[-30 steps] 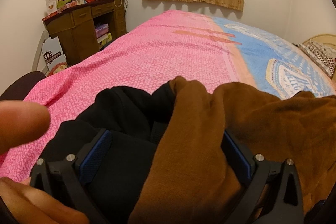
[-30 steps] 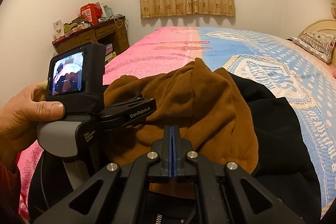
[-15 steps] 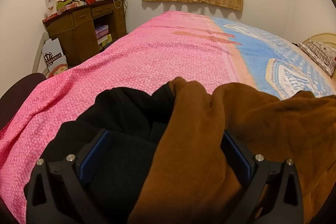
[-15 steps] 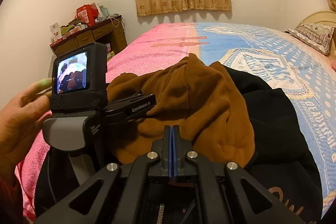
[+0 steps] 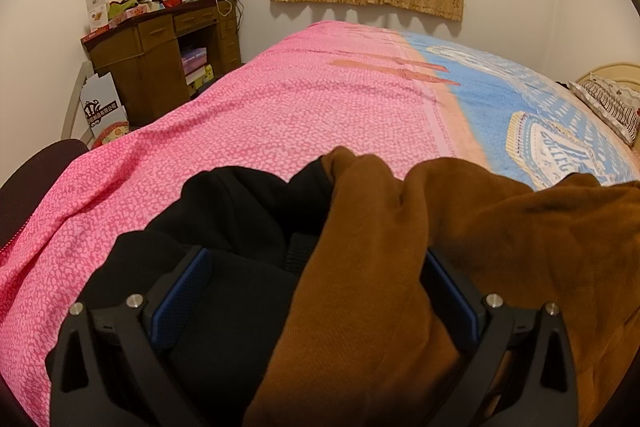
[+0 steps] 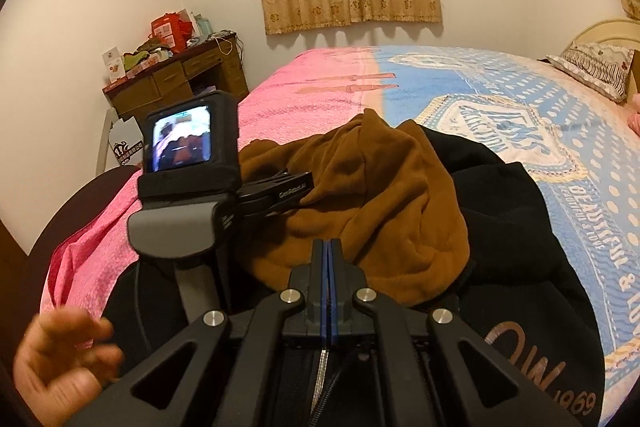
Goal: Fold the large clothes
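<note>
Where the pink and blue patterned bedspread lies, one black zip-up jacket with brown fleece lining sits bunched. Left gripper: jaws apart, fabric between them. Right gripper: pads pressed together, empty.

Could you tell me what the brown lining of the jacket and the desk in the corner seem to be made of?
The brown lining looks like soft fleece or brushed fabric: matte, fuzzy nap, thick rounded folds. The desk appears to be dark-stained wood or wood veneer, semi-matte, with panelled drawer fronts; which of the two cannot be told.
</note>
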A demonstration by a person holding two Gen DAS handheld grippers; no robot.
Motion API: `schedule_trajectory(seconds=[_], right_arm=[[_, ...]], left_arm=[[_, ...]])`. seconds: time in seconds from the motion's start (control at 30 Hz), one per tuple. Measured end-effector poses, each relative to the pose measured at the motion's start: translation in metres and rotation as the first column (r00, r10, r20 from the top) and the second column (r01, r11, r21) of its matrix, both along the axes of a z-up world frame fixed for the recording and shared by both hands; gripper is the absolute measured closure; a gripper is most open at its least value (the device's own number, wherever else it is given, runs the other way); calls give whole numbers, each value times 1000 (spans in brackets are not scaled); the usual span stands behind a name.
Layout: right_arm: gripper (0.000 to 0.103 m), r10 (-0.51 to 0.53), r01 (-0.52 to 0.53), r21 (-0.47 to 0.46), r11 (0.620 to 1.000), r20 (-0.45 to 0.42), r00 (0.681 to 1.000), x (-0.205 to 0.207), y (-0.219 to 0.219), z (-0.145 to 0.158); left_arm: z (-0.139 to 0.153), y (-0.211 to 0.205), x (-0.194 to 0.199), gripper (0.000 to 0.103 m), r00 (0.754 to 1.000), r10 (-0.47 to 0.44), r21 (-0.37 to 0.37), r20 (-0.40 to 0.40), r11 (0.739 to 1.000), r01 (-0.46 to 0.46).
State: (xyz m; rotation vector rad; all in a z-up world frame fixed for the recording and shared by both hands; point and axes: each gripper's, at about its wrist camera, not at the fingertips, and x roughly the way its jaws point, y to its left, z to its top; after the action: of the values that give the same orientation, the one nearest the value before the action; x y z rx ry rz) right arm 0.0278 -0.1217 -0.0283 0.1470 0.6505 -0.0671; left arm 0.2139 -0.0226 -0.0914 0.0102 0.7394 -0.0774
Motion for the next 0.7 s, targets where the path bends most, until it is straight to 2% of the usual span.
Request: schedule_trajectory(seconds=[0.2, 0.7], right_arm=[[102, -1, 1, 0, 1000, -6, 1000, -6, 2, -1], [102, -2, 2, -9, 1000, -16, 1000, 9, -3, -10]], left_arm=[[0, 0, 0, 0, 1000, 0, 0, 0, 1000, 0], [0, 0, 0, 0, 1000, 0, 0, 0, 1000, 0]])
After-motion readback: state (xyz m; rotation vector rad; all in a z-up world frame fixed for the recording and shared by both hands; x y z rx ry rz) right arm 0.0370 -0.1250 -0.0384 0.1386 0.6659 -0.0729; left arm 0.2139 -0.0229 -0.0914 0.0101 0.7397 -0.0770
